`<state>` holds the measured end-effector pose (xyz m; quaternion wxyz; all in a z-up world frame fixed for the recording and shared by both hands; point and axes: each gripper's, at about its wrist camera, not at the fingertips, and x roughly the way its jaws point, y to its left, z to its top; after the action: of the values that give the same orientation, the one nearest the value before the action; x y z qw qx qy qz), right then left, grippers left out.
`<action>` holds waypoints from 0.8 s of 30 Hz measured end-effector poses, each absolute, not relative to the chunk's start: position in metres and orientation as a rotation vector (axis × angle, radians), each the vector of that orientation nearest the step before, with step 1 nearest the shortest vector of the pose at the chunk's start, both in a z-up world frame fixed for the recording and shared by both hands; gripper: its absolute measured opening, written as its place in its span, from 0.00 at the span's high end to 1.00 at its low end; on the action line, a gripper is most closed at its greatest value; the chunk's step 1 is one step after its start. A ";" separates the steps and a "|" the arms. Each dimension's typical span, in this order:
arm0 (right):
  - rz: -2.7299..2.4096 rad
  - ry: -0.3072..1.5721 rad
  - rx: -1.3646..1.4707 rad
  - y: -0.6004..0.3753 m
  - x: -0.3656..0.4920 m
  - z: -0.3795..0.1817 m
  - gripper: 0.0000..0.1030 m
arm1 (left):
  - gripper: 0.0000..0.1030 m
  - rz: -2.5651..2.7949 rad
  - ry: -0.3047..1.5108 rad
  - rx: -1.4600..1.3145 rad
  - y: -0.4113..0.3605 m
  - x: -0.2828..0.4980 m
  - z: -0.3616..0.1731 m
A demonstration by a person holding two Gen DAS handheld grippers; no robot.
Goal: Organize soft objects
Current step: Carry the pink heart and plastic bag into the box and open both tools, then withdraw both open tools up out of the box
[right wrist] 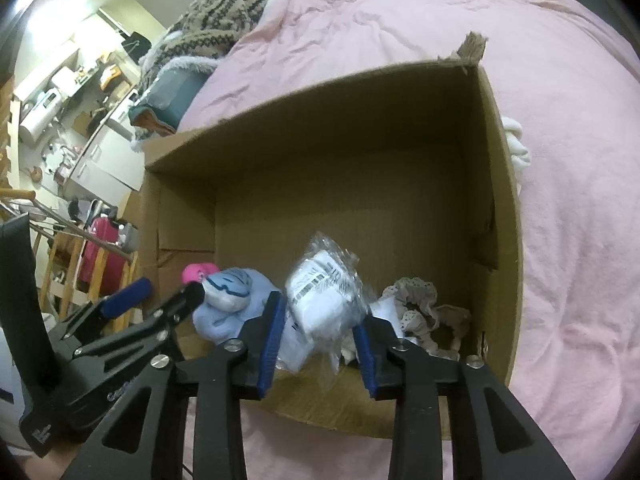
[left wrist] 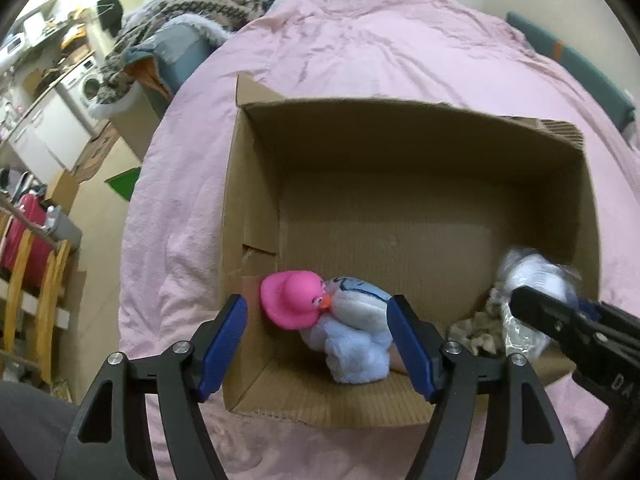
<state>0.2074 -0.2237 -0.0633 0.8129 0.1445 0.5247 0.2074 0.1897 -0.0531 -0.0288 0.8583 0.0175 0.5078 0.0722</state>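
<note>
An open cardboard box (left wrist: 400, 216) sits on a pink bed cover. Inside at its near left lie a pink rubber duck (left wrist: 294, 300) and a light blue plush toy (left wrist: 356, 332). My left gripper (left wrist: 318, 344) is open above them, its blue pads on either side of the plush. My right gripper (right wrist: 320, 344) is shut on a white soft item in a clear plastic bag (right wrist: 324, 300) and holds it over the box's near right part. A lacy beige cloth (right wrist: 420, 304) lies in the near right corner. The box (right wrist: 360, 184) also shows in the right wrist view.
The pink bed cover (left wrist: 360, 48) surrounds the box. A patterned knit blanket (left wrist: 208, 0) is piled at the bed's far left. A white cloth (right wrist: 518, 144) lies just outside the box's right wall. Wooden furniture, a red suitcase (left wrist: 24, 228) and kitchen units stand at left.
</note>
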 end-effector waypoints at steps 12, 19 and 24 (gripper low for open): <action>0.378 0.989 0.369 -0.243 0.181 -0.037 0.21 | 0.32 0.142 0.960 -0.051 -0.041 0.162 0.003; 0.342 0.913 0.330 -0.242 0.148 -0.006 0.05 | 0.16 0.091 0.911 -0.075 -0.029 0.126 0.025; 0.307 0.895 0.277 -0.239 0.121 0.000 0.02 | 0.09 0.055 0.879 -0.077 -0.020 0.098 0.036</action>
<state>0.1213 -0.2391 0.0003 0.8809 0.1332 0.4296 0.1474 0.0976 -0.0200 0.0355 0.9039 -0.0373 0.4253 0.0265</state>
